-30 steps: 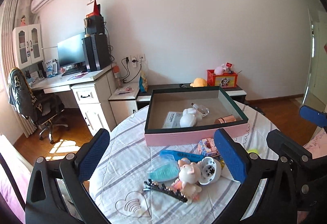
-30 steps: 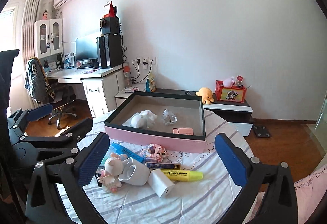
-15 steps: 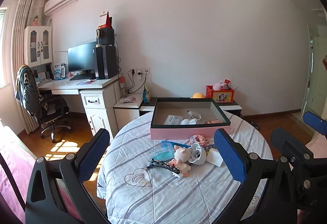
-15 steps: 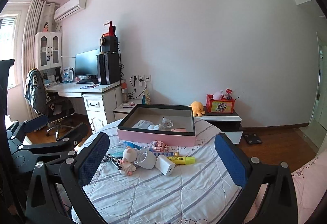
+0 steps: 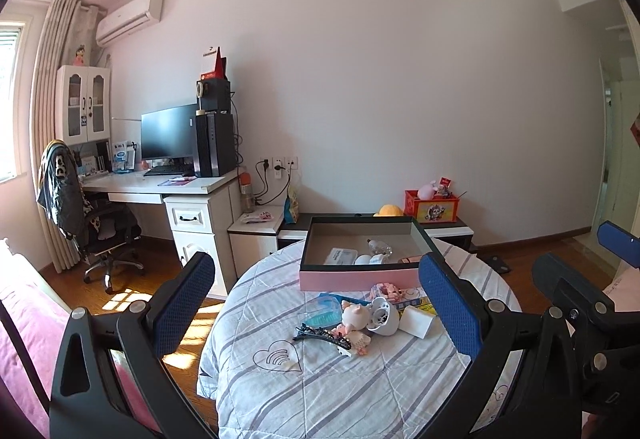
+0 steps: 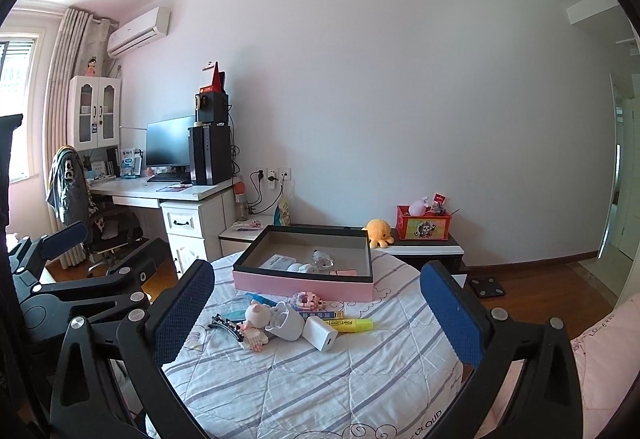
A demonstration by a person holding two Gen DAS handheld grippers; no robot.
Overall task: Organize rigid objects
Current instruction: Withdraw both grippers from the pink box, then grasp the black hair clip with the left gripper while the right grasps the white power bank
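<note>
In my left view, my left gripper (image 5: 316, 299) is spread wide and holds nothing, and the small hard things lie in a pile on the round table (image 5: 280, 391), just in front of the pink box (image 5: 356, 279); the white cup (image 5: 383, 321) looks light but smooth, so I would pinch its rim. In my right view, my right gripper (image 6: 318, 313) is spread wide and empty too. The yellow marker (image 6: 352, 324) looks light and stiff, and I think it could roll, so I would pinch it across its middle.

White desk (image 5: 168, 186) with monitor (image 5: 170, 131), draped office chair (image 5: 86, 217) (by curtains), air conditioner (image 5: 130, 17)
</note>
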